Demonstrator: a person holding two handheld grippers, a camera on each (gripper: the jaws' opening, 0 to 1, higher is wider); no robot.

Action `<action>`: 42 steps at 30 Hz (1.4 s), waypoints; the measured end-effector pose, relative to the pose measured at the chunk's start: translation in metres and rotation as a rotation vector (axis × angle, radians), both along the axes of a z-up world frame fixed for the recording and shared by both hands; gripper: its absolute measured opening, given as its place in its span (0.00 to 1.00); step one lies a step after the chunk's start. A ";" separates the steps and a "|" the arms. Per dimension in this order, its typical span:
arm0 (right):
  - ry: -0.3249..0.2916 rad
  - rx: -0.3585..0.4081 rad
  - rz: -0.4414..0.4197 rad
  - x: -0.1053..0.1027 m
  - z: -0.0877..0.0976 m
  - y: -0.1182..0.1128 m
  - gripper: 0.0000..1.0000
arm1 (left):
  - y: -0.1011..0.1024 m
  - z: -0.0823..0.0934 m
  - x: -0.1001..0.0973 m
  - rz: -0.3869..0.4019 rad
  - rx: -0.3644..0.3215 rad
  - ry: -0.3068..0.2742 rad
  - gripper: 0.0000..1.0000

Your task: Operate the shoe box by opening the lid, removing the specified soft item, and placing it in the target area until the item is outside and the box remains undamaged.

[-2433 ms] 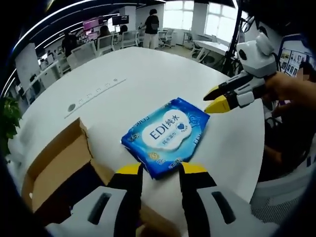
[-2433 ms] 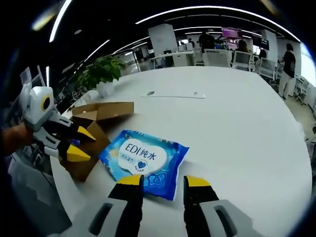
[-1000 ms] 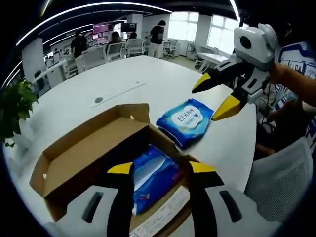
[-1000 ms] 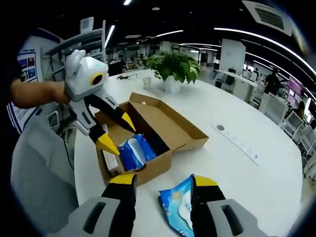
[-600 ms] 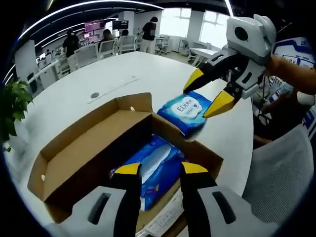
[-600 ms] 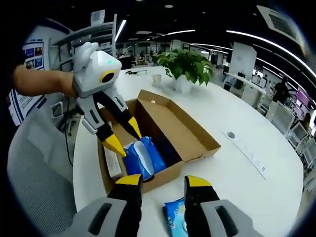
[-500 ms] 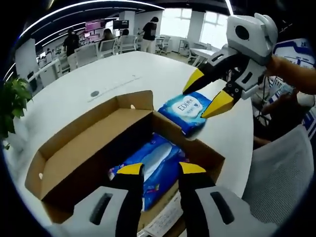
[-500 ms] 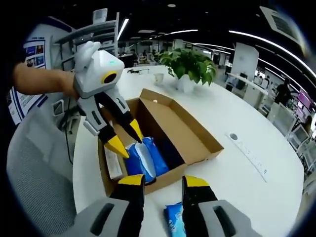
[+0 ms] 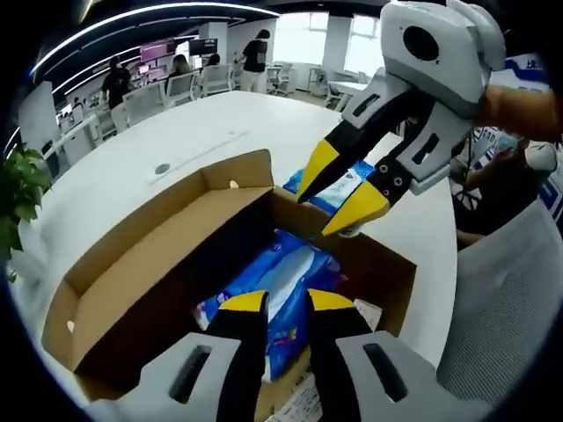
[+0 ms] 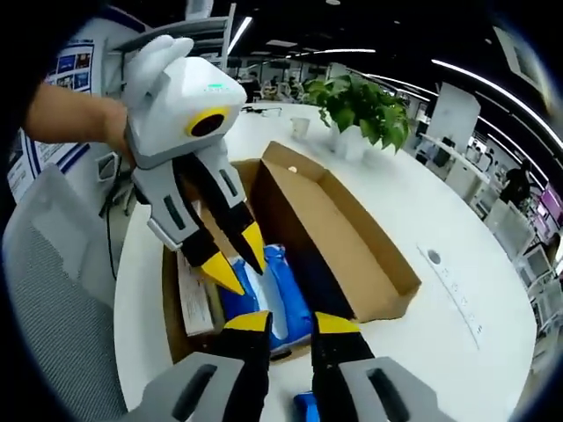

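Now, shoe box (image 9: 167,255): lid open, on bench (image 9: 158,145)
wipes pack (image 9: 281,281): inside box
second wipes pack (image 9: 339,185): outside on bench
left gripper (image 9: 286,301): narrow gap, over box
right gripper (image 10: 293,323): narrow gap, holding nothing

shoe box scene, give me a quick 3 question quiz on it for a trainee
1. True or false: the lid of the shoe box is open.
2. What lies inside the box? A) a blue wipes pack B) a pair of shoes C) a plant pot
3. Fill in: in the left gripper view, beyond the box's far wall, behind the right gripper, a second blue pack lies on the white ____.

Key
1. True. The flap is folded back and the inside is in view.
2. A. The blue wipes pack lies in the box, with the left gripper just above it.
3. table.
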State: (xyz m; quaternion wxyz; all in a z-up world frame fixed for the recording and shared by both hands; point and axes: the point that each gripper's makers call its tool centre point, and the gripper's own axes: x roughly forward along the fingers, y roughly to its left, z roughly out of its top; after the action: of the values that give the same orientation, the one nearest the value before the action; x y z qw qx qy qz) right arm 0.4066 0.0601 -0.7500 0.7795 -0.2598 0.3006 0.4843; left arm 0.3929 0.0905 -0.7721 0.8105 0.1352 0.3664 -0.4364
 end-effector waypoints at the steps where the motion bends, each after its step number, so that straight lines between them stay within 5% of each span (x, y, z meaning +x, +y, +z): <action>1: 0.000 -0.001 -0.004 0.001 -0.001 0.001 0.12 | 0.000 -0.001 -0.001 -0.002 -0.002 0.004 0.12; 15: 0.081 0.018 -0.100 0.012 -0.030 0.020 0.07 | -0.003 -0.011 -0.003 -0.034 0.015 0.006 0.07; 21: 0.071 -0.025 -0.087 0.015 -0.038 0.023 0.01 | -0.004 -0.015 -0.007 -0.069 0.029 0.000 0.00; 42: 0.061 0.058 -0.120 0.020 -0.012 0.026 0.00 | 0.003 0.008 -0.009 -0.036 0.045 -0.091 0.00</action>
State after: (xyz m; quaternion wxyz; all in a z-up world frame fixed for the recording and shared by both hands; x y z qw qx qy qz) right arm 0.4263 0.0857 -0.7620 0.8048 -0.2038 0.3250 0.4530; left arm 0.3843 0.0932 -0.7638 0.8152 0.1796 0.3363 -0.4359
